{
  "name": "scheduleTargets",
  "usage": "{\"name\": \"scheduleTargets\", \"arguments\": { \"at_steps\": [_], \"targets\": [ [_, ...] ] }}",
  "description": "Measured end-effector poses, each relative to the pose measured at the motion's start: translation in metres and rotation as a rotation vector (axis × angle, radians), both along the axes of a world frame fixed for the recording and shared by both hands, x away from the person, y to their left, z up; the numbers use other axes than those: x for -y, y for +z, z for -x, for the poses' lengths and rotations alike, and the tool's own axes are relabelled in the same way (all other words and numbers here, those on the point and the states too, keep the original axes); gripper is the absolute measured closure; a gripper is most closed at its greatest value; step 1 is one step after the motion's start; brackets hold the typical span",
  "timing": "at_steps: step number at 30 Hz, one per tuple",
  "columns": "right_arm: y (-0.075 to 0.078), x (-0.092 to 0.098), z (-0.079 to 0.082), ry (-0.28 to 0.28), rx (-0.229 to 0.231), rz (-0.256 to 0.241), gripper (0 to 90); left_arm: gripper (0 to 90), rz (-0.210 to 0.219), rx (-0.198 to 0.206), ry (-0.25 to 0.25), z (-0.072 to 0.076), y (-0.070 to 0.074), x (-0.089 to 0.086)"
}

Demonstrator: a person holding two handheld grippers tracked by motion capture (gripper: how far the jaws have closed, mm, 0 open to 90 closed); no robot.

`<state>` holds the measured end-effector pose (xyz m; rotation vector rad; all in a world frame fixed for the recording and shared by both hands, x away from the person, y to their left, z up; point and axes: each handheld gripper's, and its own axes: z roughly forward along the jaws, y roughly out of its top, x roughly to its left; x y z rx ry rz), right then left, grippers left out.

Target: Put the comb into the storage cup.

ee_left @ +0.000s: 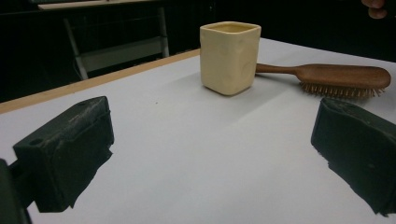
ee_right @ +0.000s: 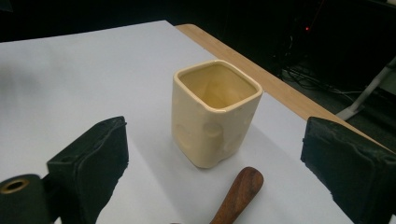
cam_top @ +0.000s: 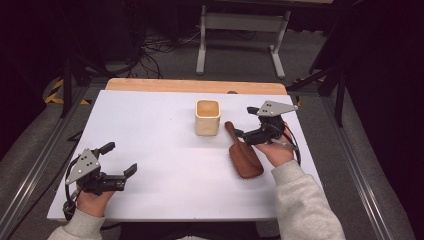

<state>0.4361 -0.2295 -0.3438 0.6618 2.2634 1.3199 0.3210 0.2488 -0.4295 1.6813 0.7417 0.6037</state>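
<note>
The cup (cam_top: 207, 117) stands upright near the table's (cam_top: 165, 150) far edge, the brush (cam_top: 244, 155) lying beside it. Both the right gripper (cam_top: 241, 122), over the brush handle, and the left gripper (cam_top: 119, 158), near the left front corner, are spread and empty. A careless reach could likely topple the cup.

No legible txt, labels or nos. anywhere.
</note>
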Motion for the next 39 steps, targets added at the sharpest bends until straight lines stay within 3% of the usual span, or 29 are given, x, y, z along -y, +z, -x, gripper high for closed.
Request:
{"name": "scheduleTargets", "arguments": {
  "at_steps": [5, 7, 13, 16, 29, 39],
  "targets": [
    [-0.002, -0.001, -0.006, 0.022, -0.016, 0.023, 17.0, 0.1, -0.002, -0.001, -0.002, 0.0, 0.0, 0.0],
    [-0.002, -0.001, -0.008, 0.03, -0.03, 0.03, 24.8, 0.2, 0.0, -0.001, -0.002, -0.001, -0.001, 0.0],
    [-0.001, -0.003, -0.019, 0.049, -0.061, 0.091, 74.0, 0.2, 0.002, -0.001, 0.0, 0.0, -0.001, 0.0],
    [-0.003, -0.005, -0.027, 0.039, -0.082, 0.133, 90.0, 0.1, 0.002, -0.003, -0.001, -0.001, -0.001, 0.0],
    [-0.026, -0.025, -0.065, 0.049, -0.202, 0.306, 90.0, 0.1, 0.001, -0.006, -0.005, -0.002, -0.002, 0.0],
    [-0.053, -0.038, -0.08, 0.085, -0.294, 0.418, 90.0, 0.2, -0.001, -0.007, -0.004, -0.002, -0.003, 0.0]
  ]
}}
